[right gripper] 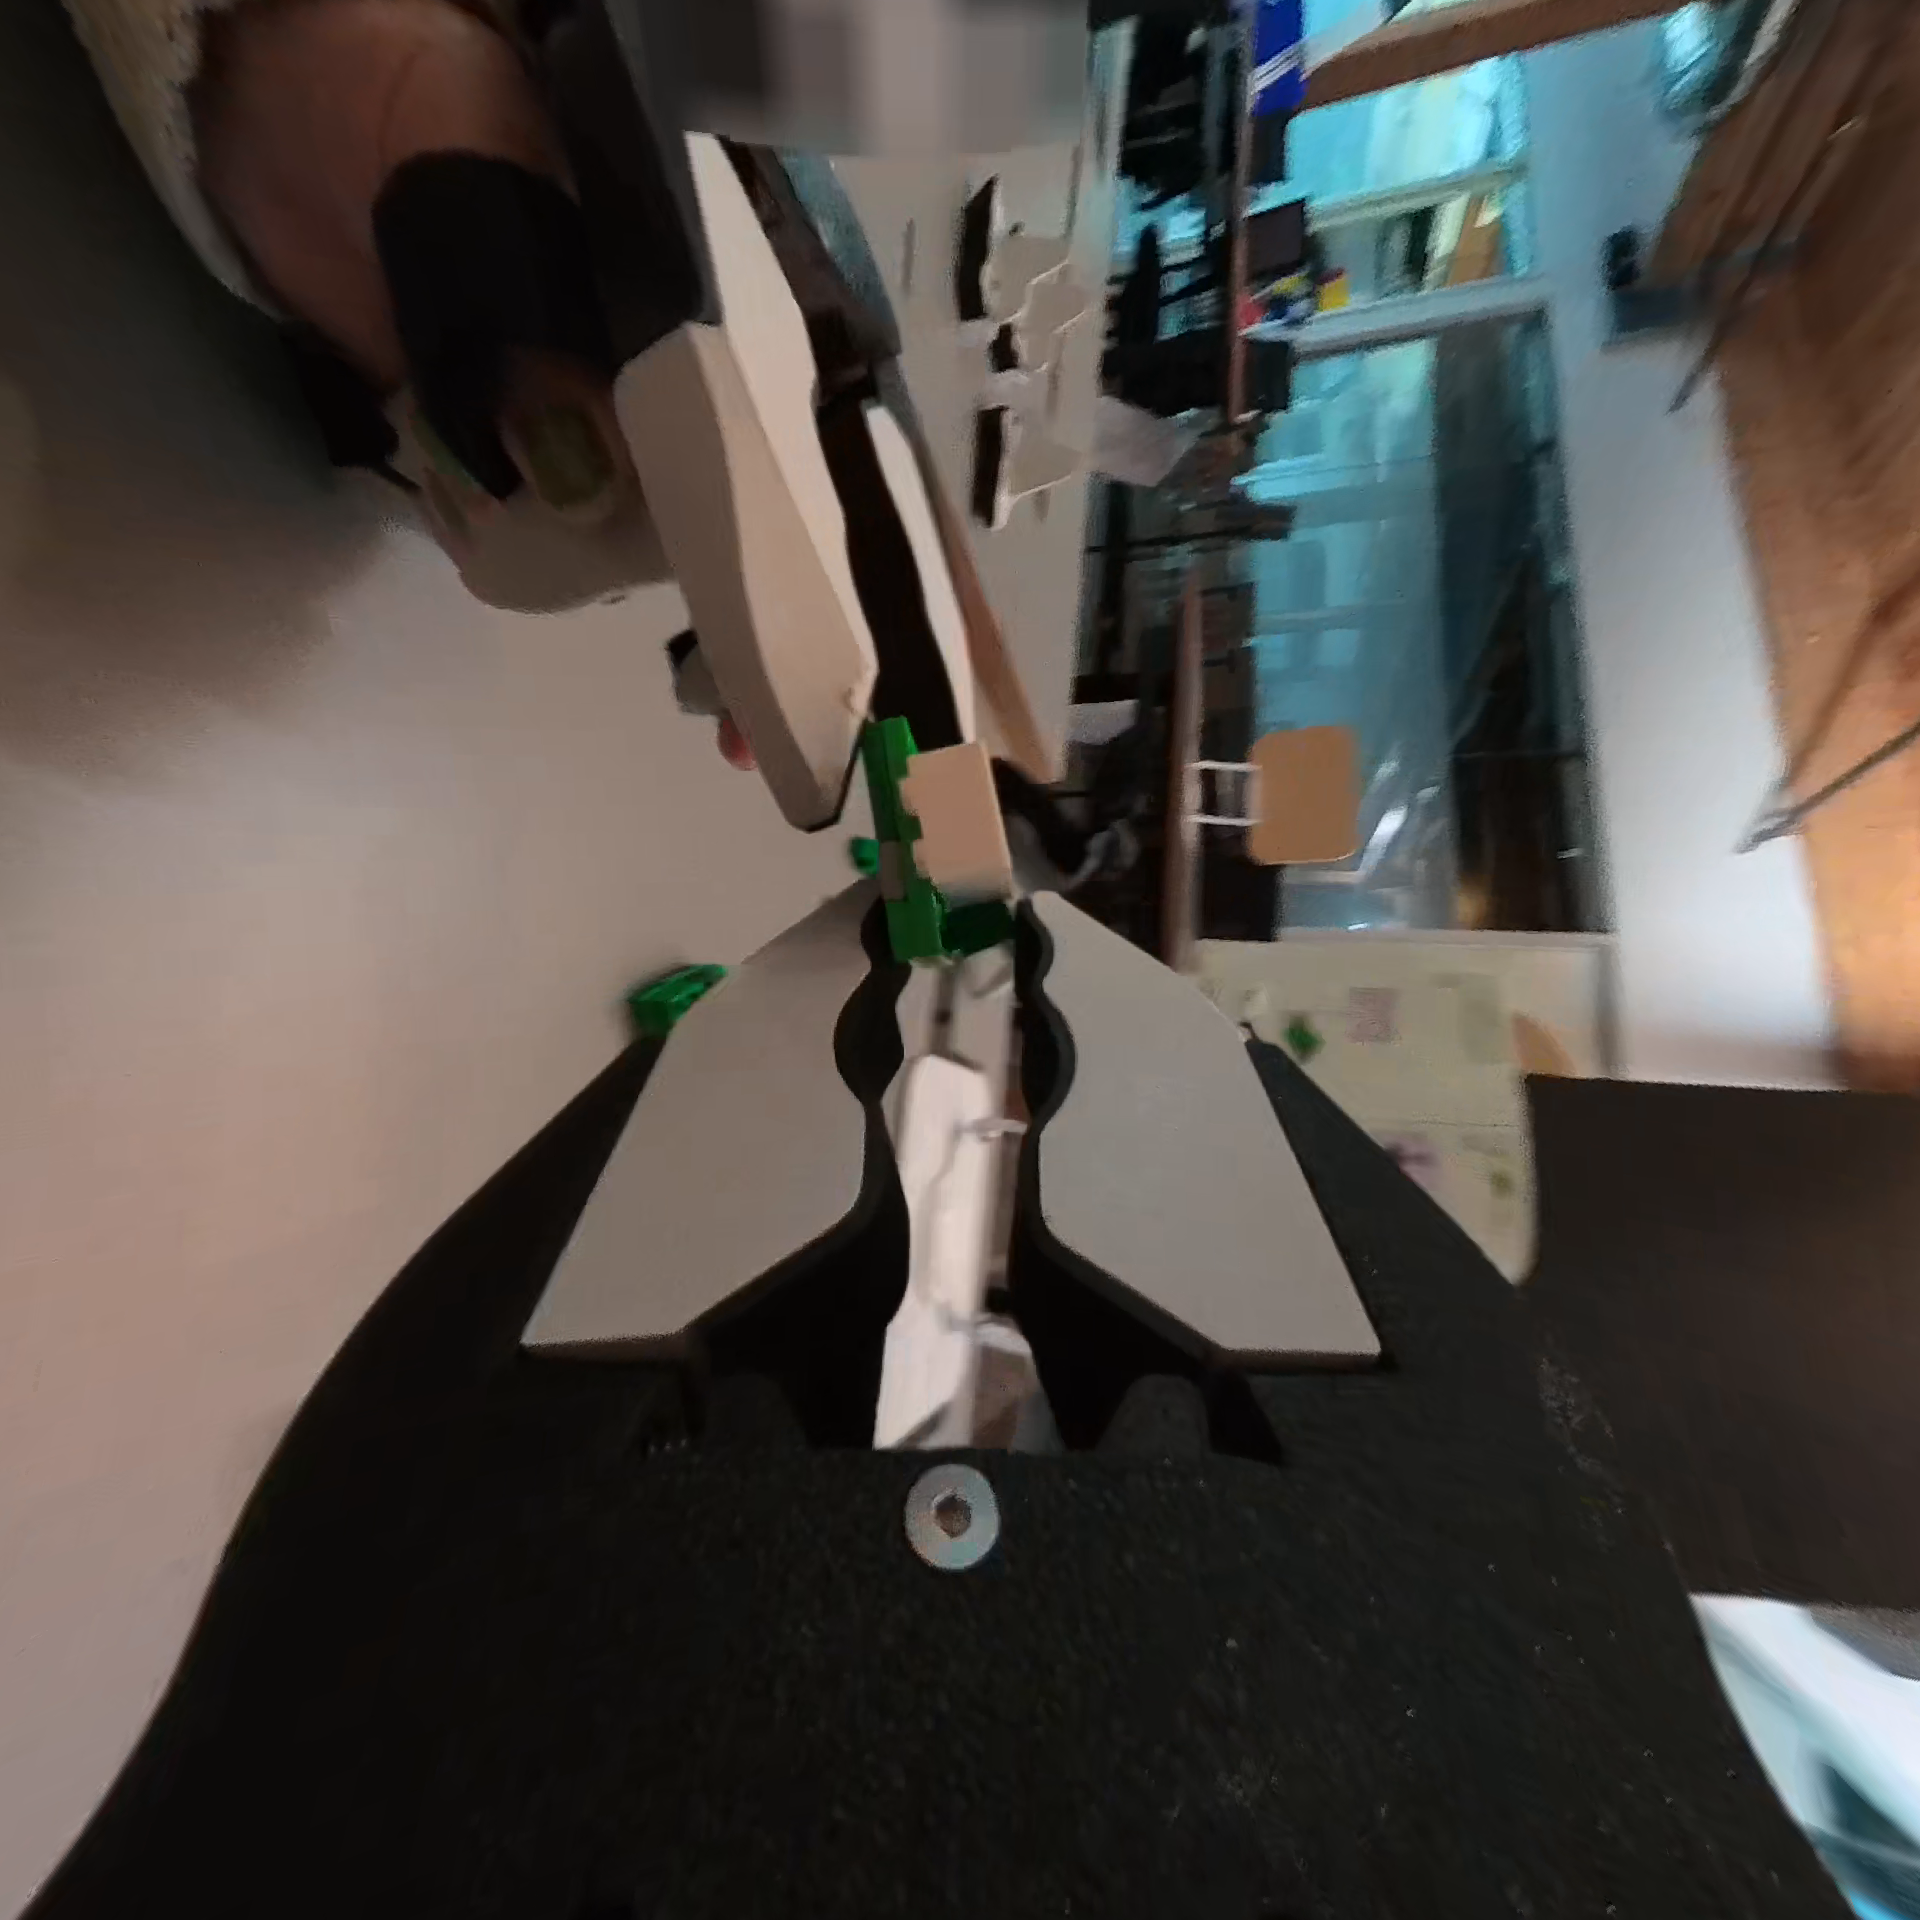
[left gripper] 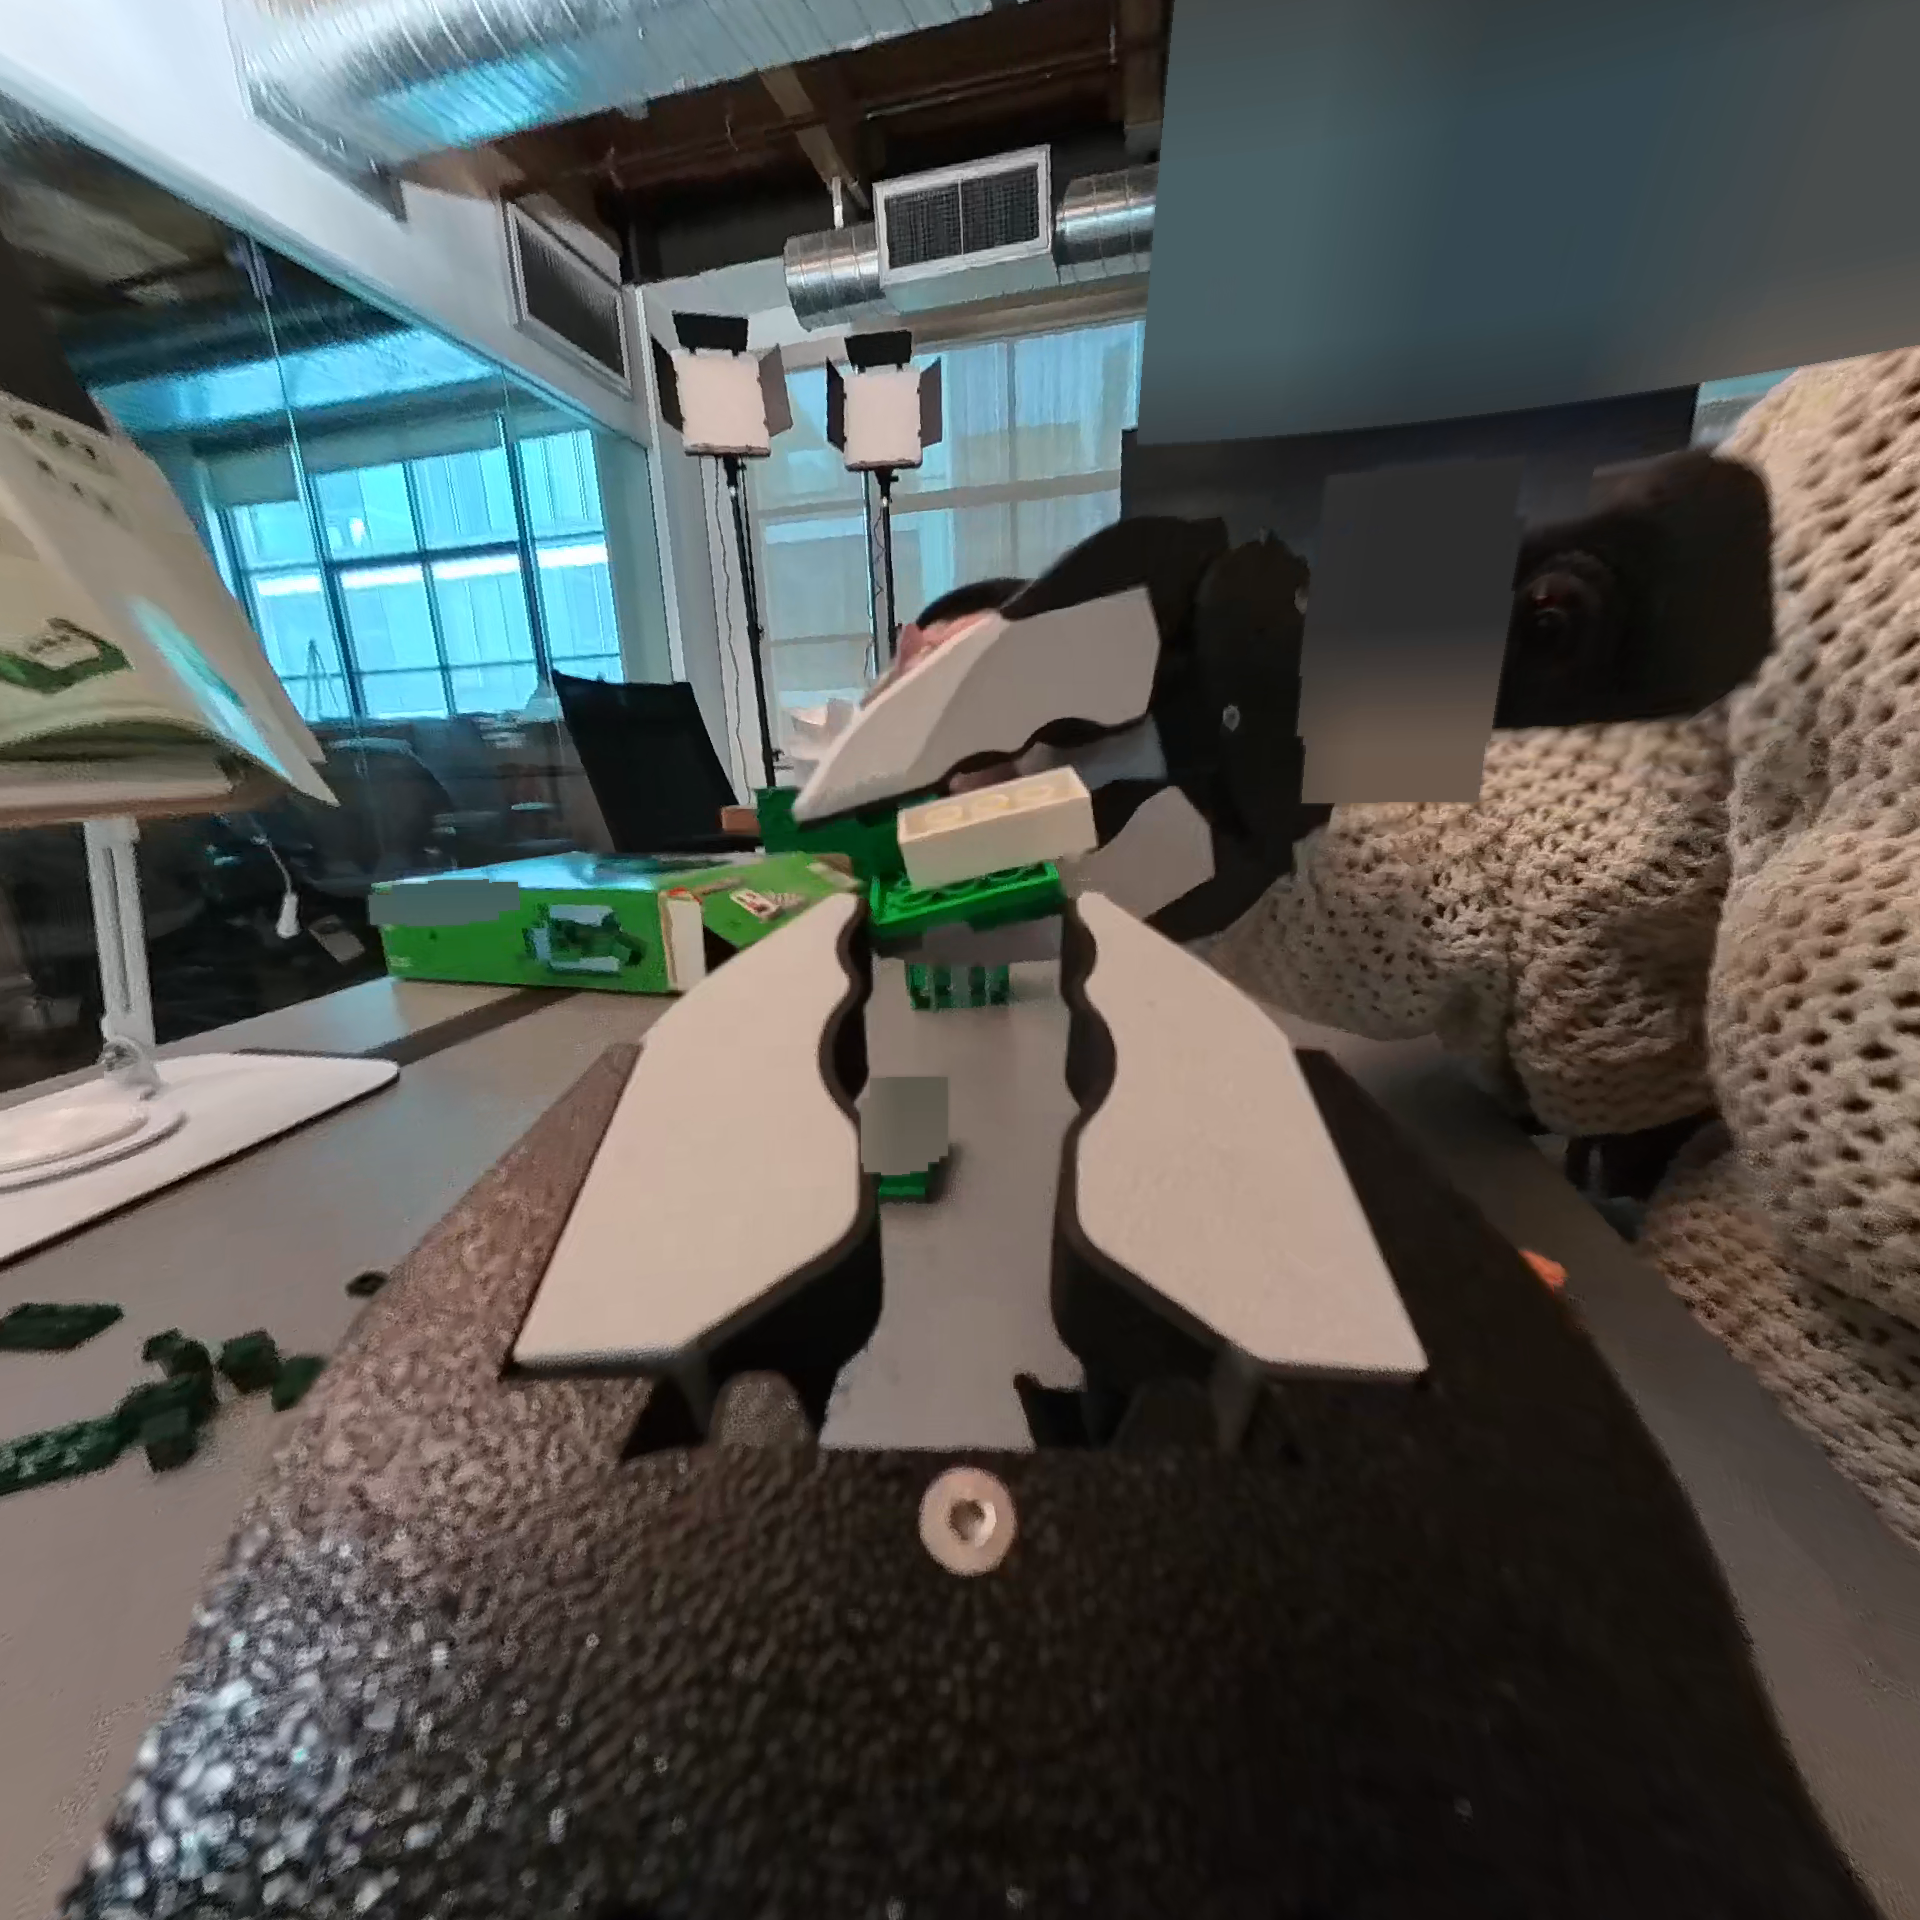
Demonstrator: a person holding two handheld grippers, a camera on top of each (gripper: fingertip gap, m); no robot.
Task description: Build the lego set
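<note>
Both grippers up off the table. Right gripper [left gripper: 997, 821] clamped on white brick [left gripper: 995, 828], long axis sideways, sitting right on the green build [left gripper: 966, 904] pinched at left gripper [left gripper: 961, 920] tips.

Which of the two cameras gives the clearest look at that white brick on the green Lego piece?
The left wrist view. There the white brick shows its studded top and long side, sharp, sitting on the green build, with the other gripper reaching at it. The right wrist view shows only a blurred, plain face of the brick, edge-on beside the green.
</note>
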